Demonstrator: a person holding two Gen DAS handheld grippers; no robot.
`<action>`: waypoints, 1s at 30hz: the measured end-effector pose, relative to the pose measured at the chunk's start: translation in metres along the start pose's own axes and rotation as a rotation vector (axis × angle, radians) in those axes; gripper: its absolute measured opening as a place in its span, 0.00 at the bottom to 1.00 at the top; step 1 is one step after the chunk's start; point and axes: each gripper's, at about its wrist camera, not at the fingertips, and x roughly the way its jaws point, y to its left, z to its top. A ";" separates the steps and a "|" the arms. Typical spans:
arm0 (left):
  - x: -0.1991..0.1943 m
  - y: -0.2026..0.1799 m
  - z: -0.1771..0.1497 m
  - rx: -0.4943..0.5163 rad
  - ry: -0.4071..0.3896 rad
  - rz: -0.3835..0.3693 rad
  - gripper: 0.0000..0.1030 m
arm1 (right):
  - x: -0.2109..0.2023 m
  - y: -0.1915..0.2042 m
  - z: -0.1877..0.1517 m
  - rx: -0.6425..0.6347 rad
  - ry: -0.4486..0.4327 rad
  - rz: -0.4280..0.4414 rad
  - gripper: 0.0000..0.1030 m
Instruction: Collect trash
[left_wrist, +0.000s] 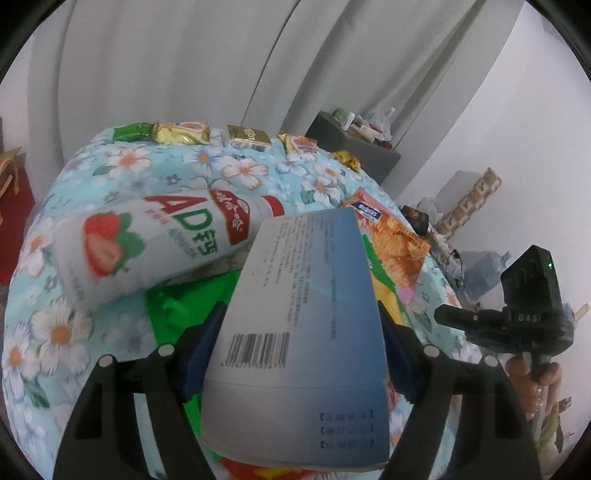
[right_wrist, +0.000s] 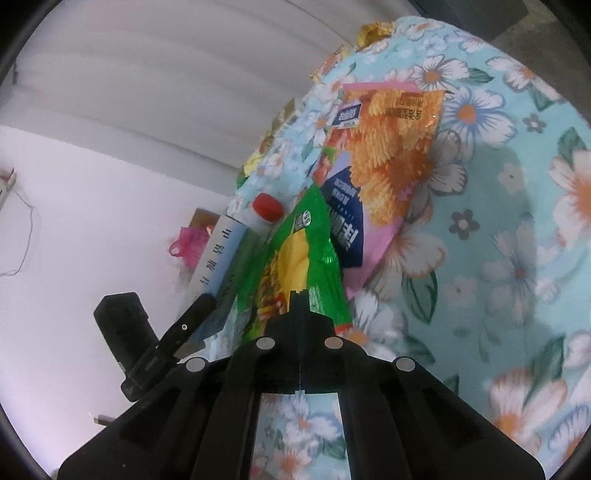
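Gripping the blue-white carton (left_wrist: 295, 332), the left gripper (left_wrist: 295, 354) jaws stand wide around it; right gripper (right_wrist: 301, 295) jaws pinch the green wrapper (right_wrist: 295, 258) at 12 o'clock. Lift both gently off the floral bench (right_wrist: 498, 258).

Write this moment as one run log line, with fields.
left claw: shut on blue box | right claw: shut on green bag | bottle: lying on cloth

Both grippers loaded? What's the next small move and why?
Probably lift both straight up off the floral tablecloth. The left gripper holds the blue-white carton between its pads; the right gripper is shut on the green snack bag's edge. Nothing shows where the trash goes.
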 end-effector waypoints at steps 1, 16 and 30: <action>-0.002 0.000 -0.003 0.002 -0.001 0.002 0.73 | -0.004 -0.003 -0.003 0.004 -0.004 0.001 0.00; -0.005 0.005 -0.051 -0.035 0.018 0.113 0.72 | 0.040 -0.012 -0.011 0.039 0.108 -0.044 0.07; -0.026 -0.040 -0.053 0.014 0.007 -0.015 0.70 | -0.034 -0.026 -0.068 -0.024 0.044 -0.104 0.02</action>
